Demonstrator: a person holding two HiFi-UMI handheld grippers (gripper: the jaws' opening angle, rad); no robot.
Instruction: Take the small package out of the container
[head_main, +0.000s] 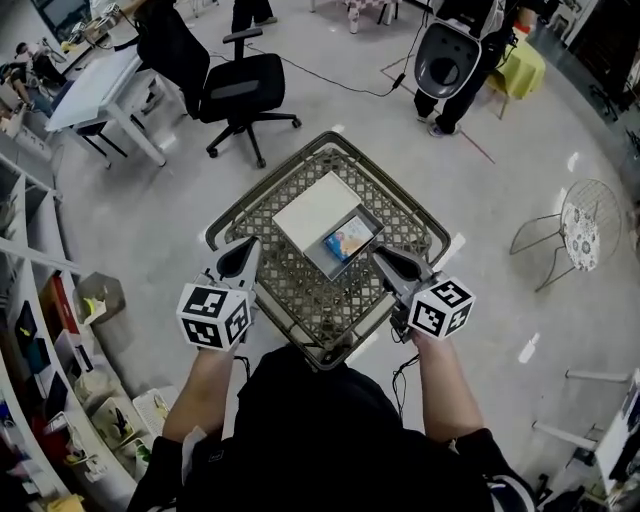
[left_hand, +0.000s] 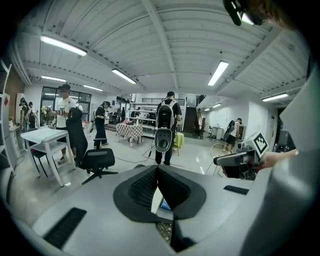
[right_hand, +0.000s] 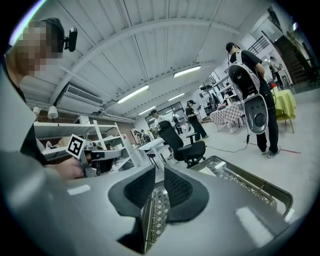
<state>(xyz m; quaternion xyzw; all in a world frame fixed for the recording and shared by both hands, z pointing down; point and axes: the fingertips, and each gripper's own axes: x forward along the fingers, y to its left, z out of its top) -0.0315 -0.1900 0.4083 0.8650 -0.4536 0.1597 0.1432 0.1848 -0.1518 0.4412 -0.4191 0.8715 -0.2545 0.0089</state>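
Note:
A wire-mesh basket (head_main: 262, 185) stands on the floor in front of me. Inside lie a white flat box (head_main: 316, 209) and, beside it, a small colourful package (head_main: 349, 240) in a shallow grey tray (head_main: 322, 262). My left gripper (head_main: 243, 256) hovers over the basket's left side with its tips touching and nothing held. In the left gripper view (left_hand: 157, 168) the package (left_hand: 165, 205) shows as a blue sliver below the jaws. My right gripper (head_main: 383, 258) hangs just right of the package. Its jaws (right_hand: 160, 172) stand a narrow gap apart, with only the mesh (right_hand: 157, 215) behind them.
A black office chair (head_main: 240, 90) and a white table (head_main: 95, 90) stand beyond the basket on the left. Shelving (head_main: 40, 330) runs along the left. A wire chair (head_main: 580, 230) is at the right, and a person with a backpack device (head_main: 450, 60) stands at the far side.

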